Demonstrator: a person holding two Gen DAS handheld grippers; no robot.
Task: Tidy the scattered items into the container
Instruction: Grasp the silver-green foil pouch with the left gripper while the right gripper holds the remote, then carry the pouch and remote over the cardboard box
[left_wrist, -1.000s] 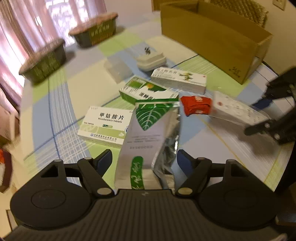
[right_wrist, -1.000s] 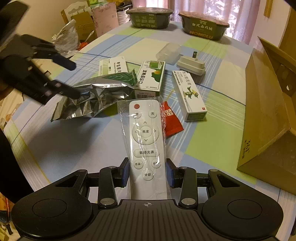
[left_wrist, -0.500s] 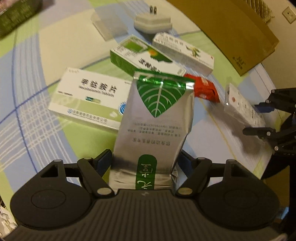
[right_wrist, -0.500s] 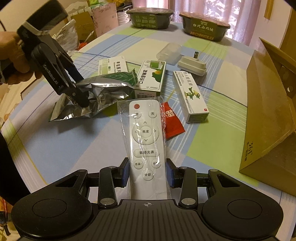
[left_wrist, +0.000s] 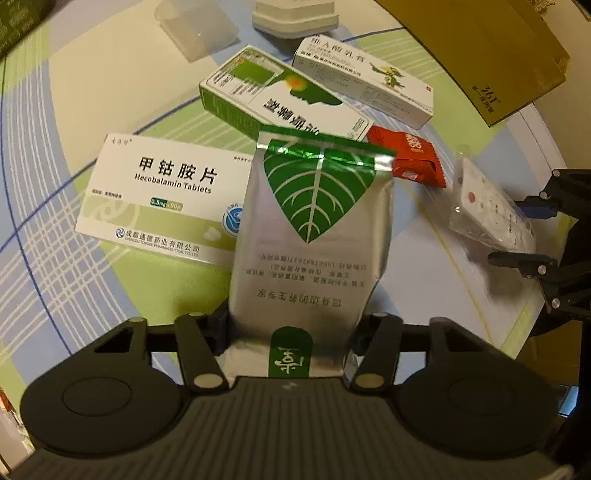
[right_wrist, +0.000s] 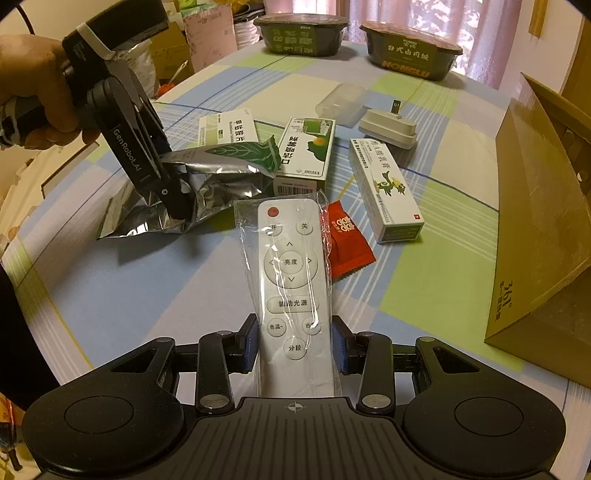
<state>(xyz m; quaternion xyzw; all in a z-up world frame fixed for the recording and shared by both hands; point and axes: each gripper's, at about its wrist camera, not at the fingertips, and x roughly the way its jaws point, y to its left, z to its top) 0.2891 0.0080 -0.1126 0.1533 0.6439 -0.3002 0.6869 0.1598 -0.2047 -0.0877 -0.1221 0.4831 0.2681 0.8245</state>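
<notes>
A silver foil pouch (left_wrist: 310, 229) with a green leaf print lies between the fingers of my left gripper (left_wrist: 290, 328), which is shut on its lower end. In the right wrist view the left gripper (right_wrist: 173, 199) tilts down onto the crumpled pouch (right_wrist: 221, 177) on the table. My right gripper (right_wrist: 295, 347) is shut on a white remote (right_wrist: 291, 280) in clear plastic wrap, blue pads against both its sides. The remote (left_wrist: 487, 210) lies flat on the cloth. The open cardboard box (right_wrist: 535, 206) stands to the right.
Beyond the pouch lie a Mecobalamin tablet box (left_wrist: 162, 199), a green-and-white box (left_wrist: 280, 92), a long white ointment box (left_wrist: 362, 81) and a red sachet (left_wrist: 410, 155). Farther back are a white plug adapter (right_wrist: 388, 129), a clear case (right_wrist: 341, 101) and two dark food bowls (right_wrist: 301, 35).
My left gripper came down and forward over the pouch, and its fingers narrowed onto it. The right gripper and the remote stayed where they were.
</notes>
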